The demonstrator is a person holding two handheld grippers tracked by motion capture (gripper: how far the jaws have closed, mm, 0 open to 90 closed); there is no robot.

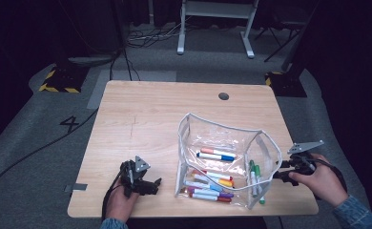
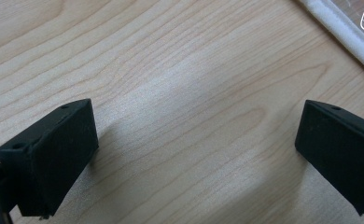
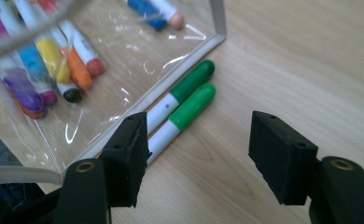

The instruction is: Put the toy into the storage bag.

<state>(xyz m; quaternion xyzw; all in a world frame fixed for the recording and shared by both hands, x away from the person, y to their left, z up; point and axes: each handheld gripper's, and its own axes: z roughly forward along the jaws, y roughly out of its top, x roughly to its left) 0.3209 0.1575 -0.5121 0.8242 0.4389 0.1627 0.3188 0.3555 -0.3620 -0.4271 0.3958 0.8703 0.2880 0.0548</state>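
Markers (image 3: 182,109) beside pouch (image 3: 124,105): our right tongs (image 3: 208,149), open, may snag pouch; left tongs (image 2: 194,158) open, empty.

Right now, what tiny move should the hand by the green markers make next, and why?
Probably slide the right gripper a little toward the clear pouch so its open jaws straddle the light green marker. That marker and the dark green marker lie on the table outside the pouch, and the jaws hold nothing.
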